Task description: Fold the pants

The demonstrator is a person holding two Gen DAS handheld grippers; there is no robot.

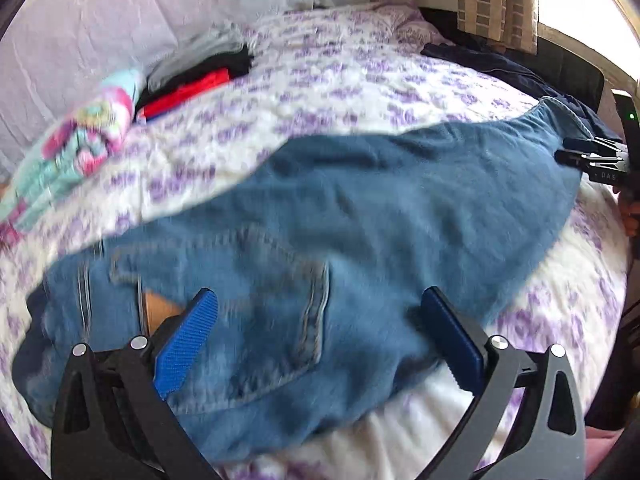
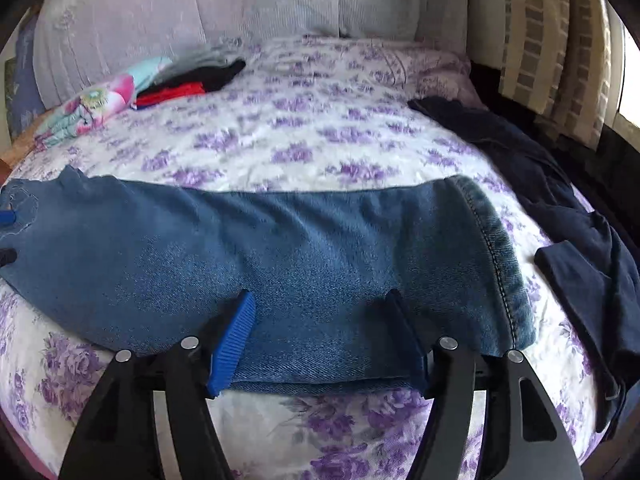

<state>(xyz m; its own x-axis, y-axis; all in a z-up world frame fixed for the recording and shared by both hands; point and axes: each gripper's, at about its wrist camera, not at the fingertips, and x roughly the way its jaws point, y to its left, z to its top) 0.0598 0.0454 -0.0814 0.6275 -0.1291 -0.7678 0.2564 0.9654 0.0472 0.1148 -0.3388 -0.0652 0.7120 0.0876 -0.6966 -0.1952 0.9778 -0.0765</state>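
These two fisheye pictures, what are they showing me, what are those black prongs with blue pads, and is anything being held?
Each picture comes from a camera on a hand-held claw, looking along its two fingers. A person holds one claw per hand. The left claw hangs open over the waist and pocket end of the blue jeans; the right claw is open over the hem end. Neither visibly grips anything. The jeans lie across a purple-flowered bedspread, with folded clothes at the back and a dark navy garment at the right.
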